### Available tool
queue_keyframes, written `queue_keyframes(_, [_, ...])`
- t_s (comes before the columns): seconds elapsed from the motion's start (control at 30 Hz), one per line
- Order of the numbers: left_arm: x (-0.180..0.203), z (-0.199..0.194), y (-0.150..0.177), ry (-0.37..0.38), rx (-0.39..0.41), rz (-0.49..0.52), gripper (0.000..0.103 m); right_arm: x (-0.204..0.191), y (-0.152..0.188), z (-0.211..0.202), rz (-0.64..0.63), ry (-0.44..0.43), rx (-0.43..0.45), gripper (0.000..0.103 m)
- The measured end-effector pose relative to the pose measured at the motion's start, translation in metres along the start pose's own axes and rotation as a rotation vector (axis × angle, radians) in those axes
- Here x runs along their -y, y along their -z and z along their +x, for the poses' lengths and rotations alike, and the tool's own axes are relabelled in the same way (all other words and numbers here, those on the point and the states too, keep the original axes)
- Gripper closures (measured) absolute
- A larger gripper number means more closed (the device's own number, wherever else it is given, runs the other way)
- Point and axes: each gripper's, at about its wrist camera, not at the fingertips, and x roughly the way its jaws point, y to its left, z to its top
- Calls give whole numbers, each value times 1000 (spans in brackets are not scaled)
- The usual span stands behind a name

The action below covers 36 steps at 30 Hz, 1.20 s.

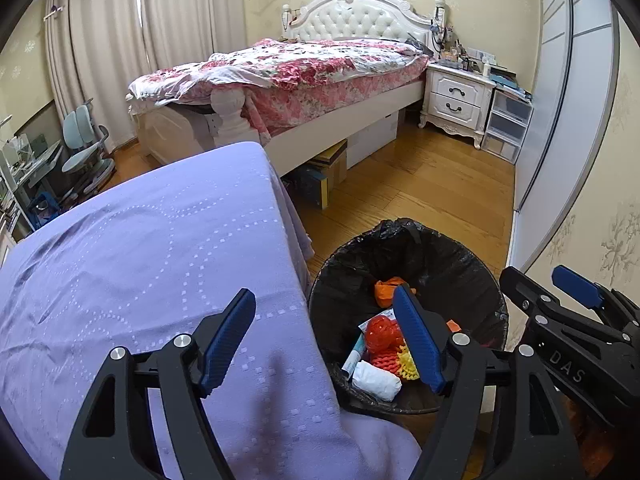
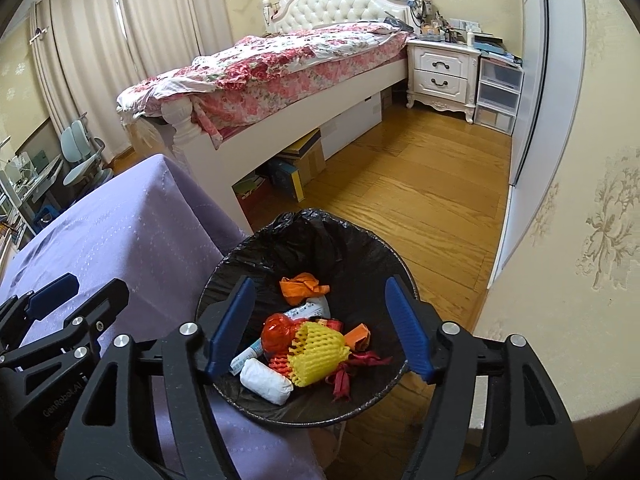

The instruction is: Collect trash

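Observation:
A round bin with a black liner [image 1: 448,264] [image 2: 320,236] stands on the wood floor beside the table. In it lie a yellow foam net [image 2: 316,350], a red foam net [image 1: 378,332], a white paper wad [image 2: 264,380] [image 1: 376,380], orange wrappers [image 2: 302,286] and a small tube. My left gripper [image 1: 328,340] is open and empty, straddling the table's right edge and the bin. My right gripper [image 2: 320,328] is open and empty, above the bin's mouth. Each gripper also shows in the other's view, the right [image 1: 560,300] and the left [image 2: 72,296].
A table with a lilac cloth [image 1: 140,260] [image 2: 120,232] sits left of the bin. A bed with a floral quilt [image 1: 288,68], boxes under it [image 2: 300,164], a white nightstand [image 1: 456,96], plastic drawers, a wardrobe door and a desk chair [image 1: 84,148] stand around the floor.

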Motion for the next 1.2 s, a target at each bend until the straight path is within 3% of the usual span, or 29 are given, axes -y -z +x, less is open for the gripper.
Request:
queue_keyframes(0.07, [-1,-2,0,-7,5,1,30,-1,0,-4,-1,0,6,26])
queue_keyframes(0.37, [-11,-22,7,-38,30,-10,27,-8,5,-23,-11,7,18,12])
queue_keyframes(0.63, [-28,-45,16,-33,36,-53,26,-20,16,-48,-26,-13,34,12])
queue_keyframes(1.2, [-59,-100,44,-94,102,-95,22,-56,43,-106,-89,-30,130,12])
